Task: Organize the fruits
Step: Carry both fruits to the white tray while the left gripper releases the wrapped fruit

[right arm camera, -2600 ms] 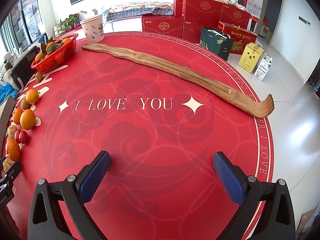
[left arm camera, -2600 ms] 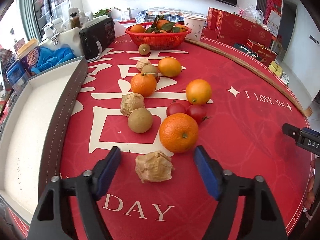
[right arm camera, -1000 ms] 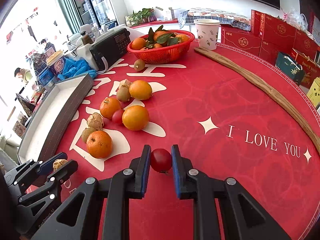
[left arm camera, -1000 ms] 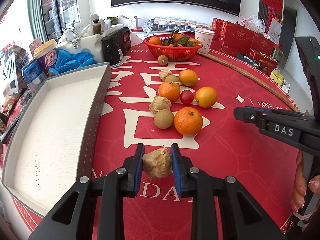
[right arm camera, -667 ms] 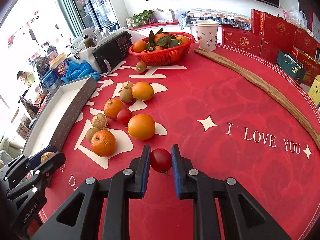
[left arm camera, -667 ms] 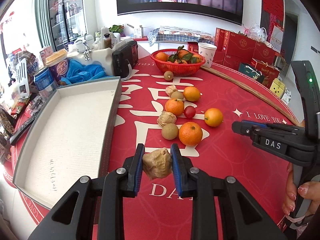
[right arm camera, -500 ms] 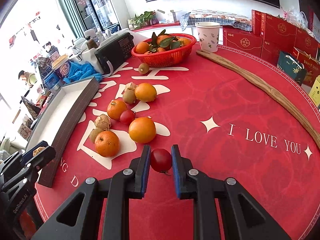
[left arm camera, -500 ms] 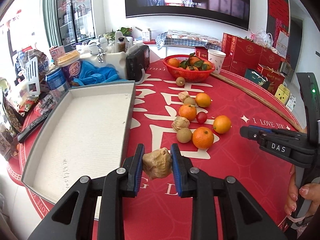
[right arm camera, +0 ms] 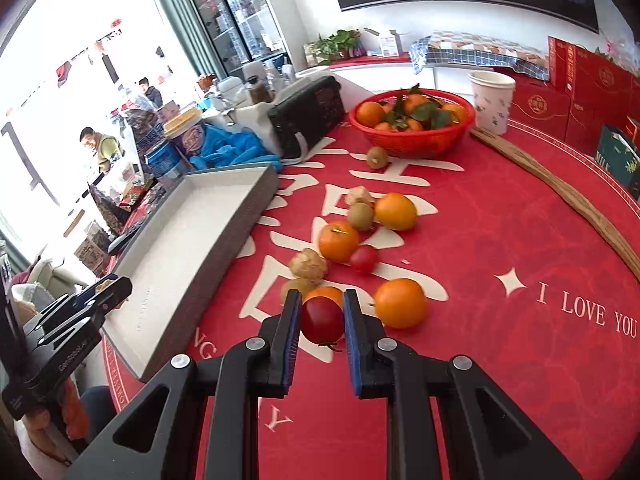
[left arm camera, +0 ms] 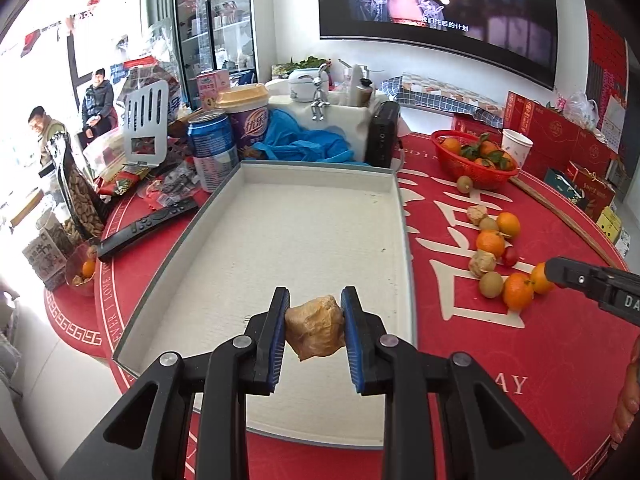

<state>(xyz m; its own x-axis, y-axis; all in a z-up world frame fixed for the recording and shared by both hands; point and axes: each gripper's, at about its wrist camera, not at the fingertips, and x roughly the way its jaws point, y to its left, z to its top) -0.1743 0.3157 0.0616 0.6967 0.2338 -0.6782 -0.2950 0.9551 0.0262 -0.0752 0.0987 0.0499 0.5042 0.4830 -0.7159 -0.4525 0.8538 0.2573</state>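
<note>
Both grippers have swung toward the tray: left gripper pinches a husked fruit over its near end. Right gripper pinches a tomato beside the tray, over the tablecloth. Carry step; next, lower and release inside.

Both the left gripper and the right gripper have black angular frames, round silver screws and blue ribbed pads.

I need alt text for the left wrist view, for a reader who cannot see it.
The left tongs grip a papery tan husk fruit above an empty grey tray on a red tablecloth. Oranges and other small fruits lie to the right.
</note>
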